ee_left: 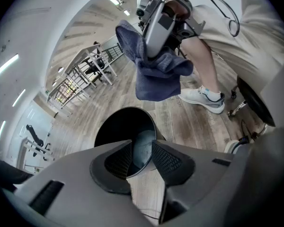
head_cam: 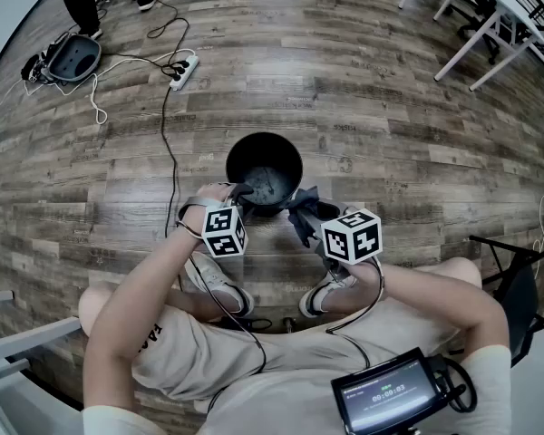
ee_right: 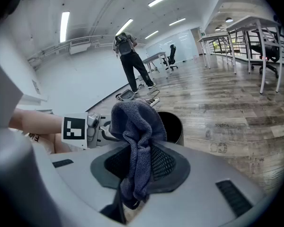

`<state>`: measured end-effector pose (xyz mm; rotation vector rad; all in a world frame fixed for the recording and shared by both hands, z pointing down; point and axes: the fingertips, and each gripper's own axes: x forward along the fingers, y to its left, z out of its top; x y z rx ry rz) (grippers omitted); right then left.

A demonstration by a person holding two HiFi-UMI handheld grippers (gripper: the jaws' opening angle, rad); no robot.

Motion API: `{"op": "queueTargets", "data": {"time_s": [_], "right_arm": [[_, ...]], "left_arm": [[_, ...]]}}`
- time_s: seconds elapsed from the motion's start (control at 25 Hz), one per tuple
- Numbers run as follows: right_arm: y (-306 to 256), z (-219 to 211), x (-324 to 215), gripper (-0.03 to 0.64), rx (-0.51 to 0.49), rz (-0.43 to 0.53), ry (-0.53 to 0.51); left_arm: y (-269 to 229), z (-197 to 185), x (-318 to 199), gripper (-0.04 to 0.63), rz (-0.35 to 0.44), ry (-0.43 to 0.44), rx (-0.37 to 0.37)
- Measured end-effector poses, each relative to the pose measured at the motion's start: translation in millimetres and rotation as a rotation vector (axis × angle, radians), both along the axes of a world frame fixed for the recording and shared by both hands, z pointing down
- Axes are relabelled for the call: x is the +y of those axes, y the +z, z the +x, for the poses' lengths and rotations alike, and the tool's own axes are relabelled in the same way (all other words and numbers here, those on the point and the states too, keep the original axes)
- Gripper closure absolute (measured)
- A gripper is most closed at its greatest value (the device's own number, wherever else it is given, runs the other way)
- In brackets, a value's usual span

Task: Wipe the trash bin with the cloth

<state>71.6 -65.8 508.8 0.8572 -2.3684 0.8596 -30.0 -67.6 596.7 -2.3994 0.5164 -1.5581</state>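
I counted one round black plastic trash bin (head_cam: 264, 172) standing upright on the wood-plank floor (head_cam: 363, 89), one dark blue-grey terry cloth (head_cam: 304, 214), and two grippers. Two white trainers (head_cam: 219, 284) were planted just behind the bin on the seated person's side. One other person (ee_right: 129, 60) stood well beyond the bin.

The left gripper (ee_left: 142, 155) sat at the bin's near rim. Its jaws were a little apart and straddled that rim, and the bin's inside showed through the gap. I could not tell whether either pad pressed the wall.

The right gripper (ee_right: 137, 162) hung just beside the bin, at its near right edge. Its jaws were clamped on the cloth, which bunched up above the pads and trailed below them. The cloth was close to the bin's outer wall, and I could not tell whether it touched.
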Motion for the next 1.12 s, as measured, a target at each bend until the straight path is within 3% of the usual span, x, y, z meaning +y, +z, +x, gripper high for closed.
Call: {"op": "queueTargets", "data": {"time_s": [0.16,0.32,0.84,1.12], "right_arm": [[26,-9,-3,0.537,0.041,0.009,-0.015],[45,-22,1,0.537,0.06,0.014,-0.044],[121,-44,6,0.537,0.153,-0.041,-0.111],[152,-48,-1,0.537,0.175,-0.073,-0.092]], "left_arm": [[22,-1,-2,0.468,-0.039,-0.044,-0.004],[40,-2,7,0.468,-0.071,-0.024,-0.023],[70,1,1,0.469,-0.038,0.006,-0.123],[74,4,-3,0.476,-0.046,-0.002,-0.122]]}}
